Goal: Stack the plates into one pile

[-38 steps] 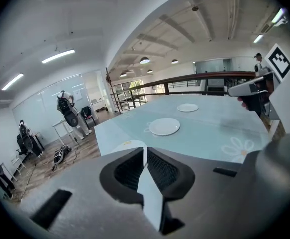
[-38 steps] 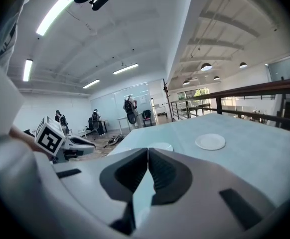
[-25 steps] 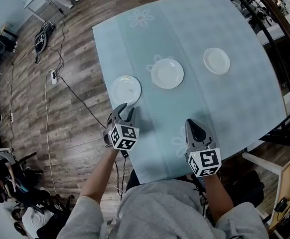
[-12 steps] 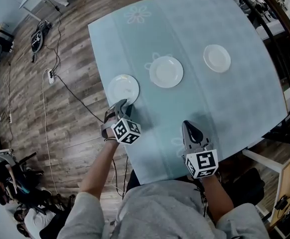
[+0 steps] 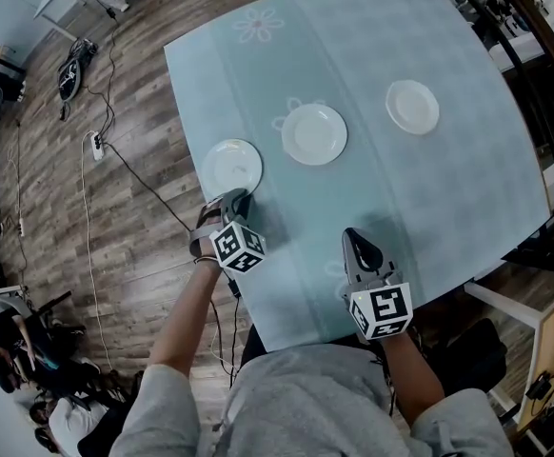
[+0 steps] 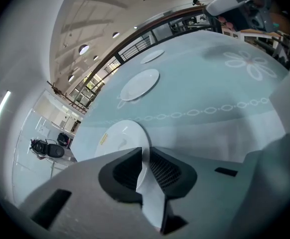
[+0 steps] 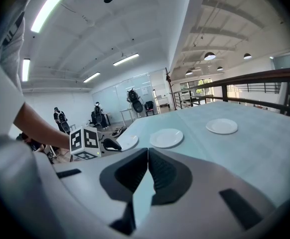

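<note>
1. The right hand-held gripper (image 5: 354, 238) hangs over the bench's (image 5: 448, 188) near edge, at about 6 o'clock in the head view. Its jaws are together at the tips with nothing between them (its own view shows only teal cloth behind the slit below the tips) (image 7: 147, 153).
2. The left hand-held gripper (image 5: 236, 198) is at 9 o'clock from the right one, over the bench's near left corner, and points down and away. Its jaws have just been closing and are now clamped on the near rim of the near plate (image 5: 231, 166); in its own view (image 6: 144, 156) the white rim runs between the two pads.
3. The near plate (image 6: 116, 137) sits at 12 o'clock from the left hand-held gripper, close to the bench's left edge.
4. The middle plate (image 5: 313, 133) lies flat at 2 o'clock from the near plate, well apart from it.
5. The far plate (image 5: 412, 106) lies at 2 o'clock from the middle plate, also apart; it is the smallest in the right gripper view (image 7: 221, 126).
6. A cable (image 5: 115, 150) trails over the wooden floor (image 5: 58, 217) at 9 o'clock from the bench.
</note>
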### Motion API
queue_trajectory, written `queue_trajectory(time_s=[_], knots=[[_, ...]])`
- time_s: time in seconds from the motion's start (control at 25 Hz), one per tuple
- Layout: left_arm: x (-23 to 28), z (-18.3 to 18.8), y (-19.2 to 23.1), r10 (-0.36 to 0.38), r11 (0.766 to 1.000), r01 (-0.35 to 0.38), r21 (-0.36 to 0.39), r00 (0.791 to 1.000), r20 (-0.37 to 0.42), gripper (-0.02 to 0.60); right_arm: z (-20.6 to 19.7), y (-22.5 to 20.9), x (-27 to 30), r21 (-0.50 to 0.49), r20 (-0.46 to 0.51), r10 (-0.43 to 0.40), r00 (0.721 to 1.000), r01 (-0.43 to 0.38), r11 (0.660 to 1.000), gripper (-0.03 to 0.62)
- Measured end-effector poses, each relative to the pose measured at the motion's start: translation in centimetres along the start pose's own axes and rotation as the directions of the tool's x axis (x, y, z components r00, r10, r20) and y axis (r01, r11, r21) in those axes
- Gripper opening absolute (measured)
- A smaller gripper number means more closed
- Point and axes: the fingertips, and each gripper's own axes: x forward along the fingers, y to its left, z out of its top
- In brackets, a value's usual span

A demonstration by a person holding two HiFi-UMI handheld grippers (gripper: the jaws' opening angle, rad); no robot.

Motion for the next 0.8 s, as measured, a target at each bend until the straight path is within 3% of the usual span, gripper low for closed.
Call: queue_trajectory(time_s=[0.16, 0.28, 0.44, 0.56, 0.8], knots=[[0.1, -0.1, 0.3, -0.019, 1.000, 0.019, -0.021, 1.000, -0.003, 0.060, -0.1, 0.0, -0.7, 0.001, 0.001, 0.003, 1.000, -0.003, 1.000, 0.026], [-0.5, 0.2, 1.1, 0.020, 0.999, -0.020, -0.036, 1.000, -0.010, 0.049, -0.3, 0.0, -1.3, 0.002, -0.005, 0.010, 1.000, -0.010, 1.000, 0.026], [-3.9, 2.1, 3.1, 0.110, 0.984, -0.099, -0.150, 0.991, 0.072, 0.032, -0.5, -0.4, -2.2, 0.008, -0.003, 0.016, 1.000, -0.016, 1.000, 0.026], [-6.4, 2.9, 4.3, 0.156, 0.972, -0.130, -0.195, 0.980, 0.122, 0.026, 0.3, -0.1, -2.5, -0.010, 0.015, 0.022, 1.000, -0.022, 1.000, 0.026], [-9.5, 3.0, 5.3, 0.199, 0.932, -0.130, -0.339, 0.963, 0.179, 0.025, 2.2, -0.2, -3.8, -0.039, 0.066, -0.003, 0.998, 0.006, 0.999, 0.026]])
